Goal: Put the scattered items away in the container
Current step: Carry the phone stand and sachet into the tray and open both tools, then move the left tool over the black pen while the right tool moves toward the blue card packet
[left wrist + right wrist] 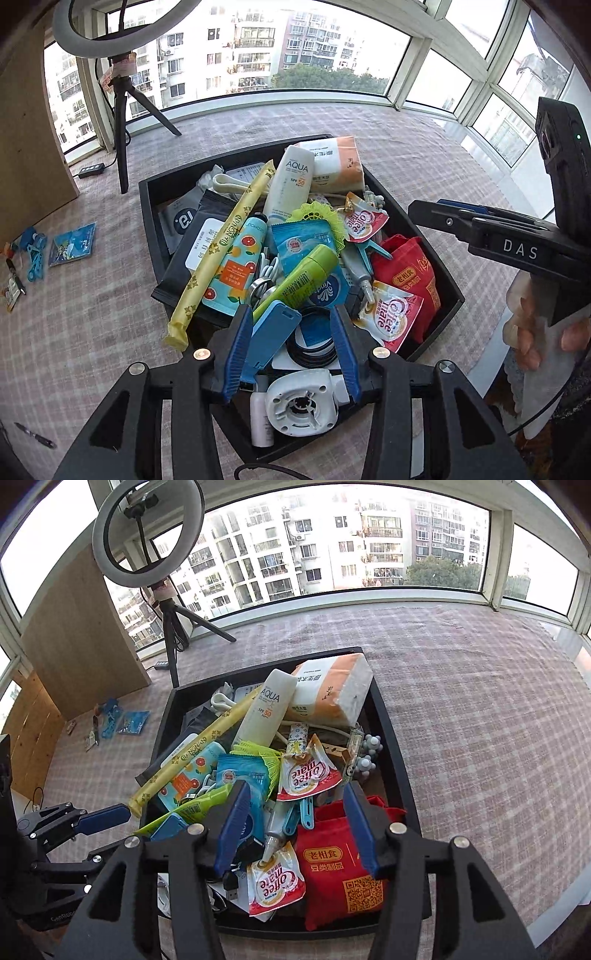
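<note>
A black tray (448,295) (391,738) is piled with items: a white AQUA tube (290,181) (266,709), a tissue pack (338,162) (332,690), a long yellow tube (221,251), Coffee mate sachets (388,317) (275,880), a red bag (413,273) (338,867). My left gripper (291,350) is open above the tray's near end; a flat blue case (273,336) leans against its left finger. My right gripper (297,830) is open and empty over the red bag and sachets; it also shows in the left wrist view (443,210).
Several small blue items (55,247) (122,720) and a black pen (35,435) lie on the checked cloth left of the tray. A ring light on a tripod (120,122) (162,590) and a wooden board (85,638) stand at the back left. Windows surround the table.
</note>
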Demonstrator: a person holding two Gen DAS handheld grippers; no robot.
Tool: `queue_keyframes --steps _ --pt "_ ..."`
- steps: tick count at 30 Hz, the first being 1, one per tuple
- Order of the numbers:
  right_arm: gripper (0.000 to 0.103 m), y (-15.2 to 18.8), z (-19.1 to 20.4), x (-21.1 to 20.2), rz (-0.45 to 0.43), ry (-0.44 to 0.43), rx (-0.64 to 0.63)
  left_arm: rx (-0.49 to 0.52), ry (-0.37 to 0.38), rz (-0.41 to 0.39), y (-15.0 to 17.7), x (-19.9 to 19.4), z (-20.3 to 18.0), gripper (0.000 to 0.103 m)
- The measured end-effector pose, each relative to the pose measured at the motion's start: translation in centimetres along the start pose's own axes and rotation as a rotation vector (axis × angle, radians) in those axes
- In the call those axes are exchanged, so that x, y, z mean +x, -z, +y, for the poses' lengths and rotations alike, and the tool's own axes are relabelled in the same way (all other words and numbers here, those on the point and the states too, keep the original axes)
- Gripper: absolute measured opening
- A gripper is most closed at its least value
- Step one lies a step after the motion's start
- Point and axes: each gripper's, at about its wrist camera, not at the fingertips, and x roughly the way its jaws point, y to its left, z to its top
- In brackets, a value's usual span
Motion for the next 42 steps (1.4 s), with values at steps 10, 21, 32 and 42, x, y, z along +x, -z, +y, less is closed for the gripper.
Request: queue_keyframes --steps 10,21,32,42 --pt "0.052 0.1 1.5 1.2 0.018 0.015 -0.04 -0.05 -0.084 -0.019 0.9 -1.5 2.6 0.041" --pt "0.053 0.4 5.9 2.0 0.054 -0.087 -0.088 -0.139 -0.172 -0.051 3.2 -4.4 7.2 0.041" --pt "0.053 0.8 15.4 3.5 0.062 -0.153 -0.199 -0.368 -0.269 -0.021 9.4 -7.2 17.5 0.042" --pt "0.053 -1.0 25.5 8.3 0.129 -0.23 -0.357 -0.733 -0.381 0.01 17.6 -9.9 29.8 0.042"
